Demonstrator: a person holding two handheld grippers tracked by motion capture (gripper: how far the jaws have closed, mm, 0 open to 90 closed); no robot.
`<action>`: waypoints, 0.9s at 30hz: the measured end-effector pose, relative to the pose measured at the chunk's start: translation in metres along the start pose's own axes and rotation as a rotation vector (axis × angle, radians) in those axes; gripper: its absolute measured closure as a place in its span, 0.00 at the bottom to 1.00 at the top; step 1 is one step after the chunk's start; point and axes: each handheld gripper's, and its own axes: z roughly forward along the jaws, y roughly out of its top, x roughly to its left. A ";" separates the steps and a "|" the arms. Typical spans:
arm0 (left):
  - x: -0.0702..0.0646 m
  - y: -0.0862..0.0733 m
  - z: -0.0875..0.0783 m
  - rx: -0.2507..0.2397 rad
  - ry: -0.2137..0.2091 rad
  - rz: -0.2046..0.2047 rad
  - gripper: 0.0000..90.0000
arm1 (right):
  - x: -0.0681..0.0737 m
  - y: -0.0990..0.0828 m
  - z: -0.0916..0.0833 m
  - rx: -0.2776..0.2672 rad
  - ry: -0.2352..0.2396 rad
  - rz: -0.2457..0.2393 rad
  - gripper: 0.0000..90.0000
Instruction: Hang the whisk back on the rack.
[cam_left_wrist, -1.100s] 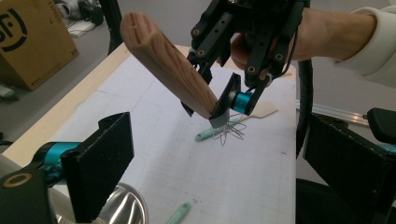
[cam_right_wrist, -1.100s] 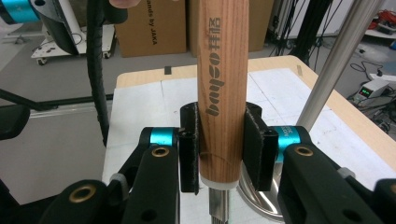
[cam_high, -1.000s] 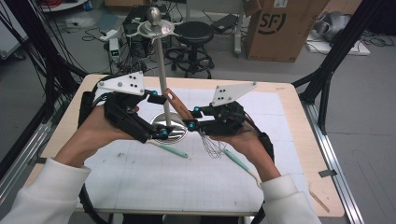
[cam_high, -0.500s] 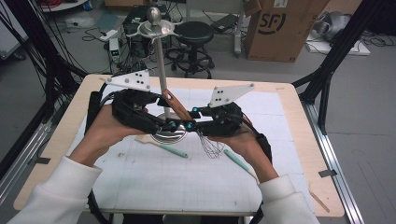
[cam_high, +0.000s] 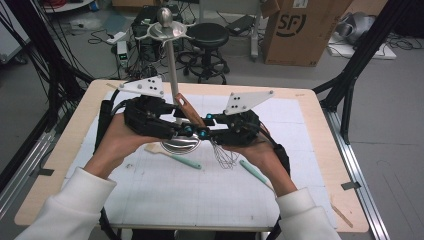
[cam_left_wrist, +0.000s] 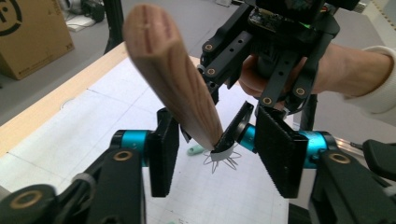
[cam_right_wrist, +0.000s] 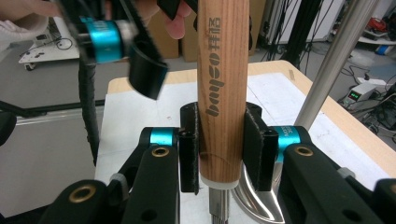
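Whisk (cam_right_wrist: 222, 93) sits clamped in my right claw (cam_right_wrist: 219, 149); my left claw (cam_left_wrist: 219, 156), half-closed at nine o'clock, could knock it askew.

Both forearms, in white sleeves, enter from the lower edge and converge mid-table. The black two-jaw left gripper (cam_high: 187, 131) has just been closing, pads short of contact. The black two-jaw right gripper (cam_right_wrist: 219, 140) is clamped, pads pressing inward.
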 end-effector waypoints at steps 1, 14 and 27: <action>0.000 0.000 0.000 -0.003 -0.001 -0.004 0.60 | 0.000 0.000 0.000 -0.003 -0.003 0.002 0.78; 0.000 0.001 0.003 -0.009 0.038 -0.020 0.70 | 0.002 0.001 0.004 -0.006 -0.017 0.007 0.78; -0.002 0.002 0.004 -0.005 0.047 -0.005 0.80 | 0.005 0.002 0.009 0.004 -0.005 0.005 0.78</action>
